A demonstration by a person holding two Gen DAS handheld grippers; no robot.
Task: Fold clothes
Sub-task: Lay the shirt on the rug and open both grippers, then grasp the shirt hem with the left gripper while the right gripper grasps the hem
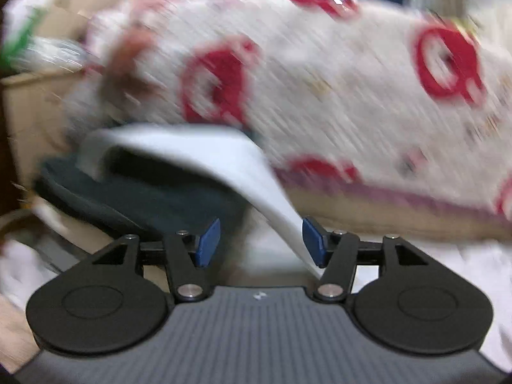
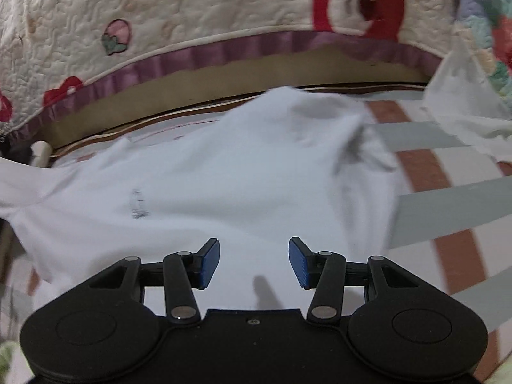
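Here the left claw (image 1: pixel 260 241) tilts gently downward, jaws apart, a white garment (image 1: pixel 224 160) strip passing loosely between them. The right claw (image 2: pixel 254 262) angles steeply over the same garment, jaws apart, gripping nothing.

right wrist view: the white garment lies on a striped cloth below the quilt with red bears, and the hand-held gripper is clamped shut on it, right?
Not quite. In the right wrist view the right hand-held gripper is open: its blue pads stand apart above the white garment and do not press on it. The rest holds: the garment lies on the striped cloth, below the quilt with red bears.
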